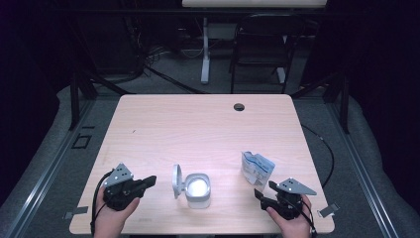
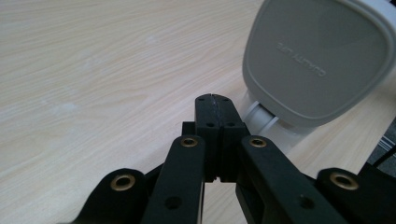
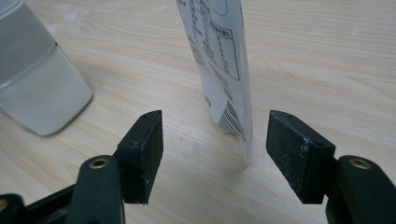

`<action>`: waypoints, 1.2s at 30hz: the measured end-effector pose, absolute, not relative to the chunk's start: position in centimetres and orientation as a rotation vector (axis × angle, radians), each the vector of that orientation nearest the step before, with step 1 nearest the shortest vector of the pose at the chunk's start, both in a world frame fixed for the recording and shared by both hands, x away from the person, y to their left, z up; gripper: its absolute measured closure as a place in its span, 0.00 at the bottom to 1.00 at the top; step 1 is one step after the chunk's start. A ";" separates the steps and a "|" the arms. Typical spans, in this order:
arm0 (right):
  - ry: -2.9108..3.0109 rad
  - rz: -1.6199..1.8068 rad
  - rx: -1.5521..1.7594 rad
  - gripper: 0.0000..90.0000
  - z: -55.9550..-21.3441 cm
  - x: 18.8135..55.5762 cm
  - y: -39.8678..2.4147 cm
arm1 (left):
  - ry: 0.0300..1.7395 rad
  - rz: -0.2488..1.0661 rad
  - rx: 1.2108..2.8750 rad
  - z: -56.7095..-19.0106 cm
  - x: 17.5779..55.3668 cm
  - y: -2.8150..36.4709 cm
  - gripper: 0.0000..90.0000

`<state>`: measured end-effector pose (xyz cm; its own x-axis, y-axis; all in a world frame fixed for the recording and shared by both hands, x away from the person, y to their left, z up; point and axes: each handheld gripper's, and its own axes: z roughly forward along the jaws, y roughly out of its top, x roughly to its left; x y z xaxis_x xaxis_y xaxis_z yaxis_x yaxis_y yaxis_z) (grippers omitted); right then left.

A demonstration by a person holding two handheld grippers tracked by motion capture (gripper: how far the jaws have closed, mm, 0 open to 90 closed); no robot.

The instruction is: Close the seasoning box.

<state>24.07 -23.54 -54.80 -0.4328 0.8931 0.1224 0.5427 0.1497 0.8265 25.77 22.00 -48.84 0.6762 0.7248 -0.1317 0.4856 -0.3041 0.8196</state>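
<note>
We see the container [image 1: 198, 191] near the front of the bench [image 1: 198, 124], lid [image 1: 177, 181] already flipped up, so opening looks done. Our left hand-held gripper [image 1: 148, 182] is closed on nothing just beside the lid. The right hand-held gripper [image 1: 262, 194] is wide open around the upright packet [image 1: 256, 168], not yet gripping; filling remains.
</note>
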 end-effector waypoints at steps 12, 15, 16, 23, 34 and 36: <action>2.018 1.201 1.384 0.40 -54.9 24.0 -24.0 | 0.834 0.295 1.987 -47.8 24.9 19.4 1.00; 2.021 1.205 1.381 0.40 -55.0 24.0 -23.9 | 0.816 0.283 1.994 -47.7 24.7 18.6 1.00; 2.029 1.200 1.378 0.40 -55.0 24.0 -23.9 | 0.814 0.280 1.998 -47.8 24.7 18.4 1.00; 2.034 1.193 1.377 0.40 -55.0 24.1 -23.9 | 0.810 0.274 2.009 -47.8 24.7 17.5 1.00; 2.025 1.205 1.394 0.40 -55.1 24.1 -24.2 | 0.789 0.265 2.031 -48.1 25.0 16.3 1.00; 2.023 1.208 1.397 0.40 -55.1 24.2 -24.2 | 0.775 0.253 2.043 -48.2 25.0 15.7 1.00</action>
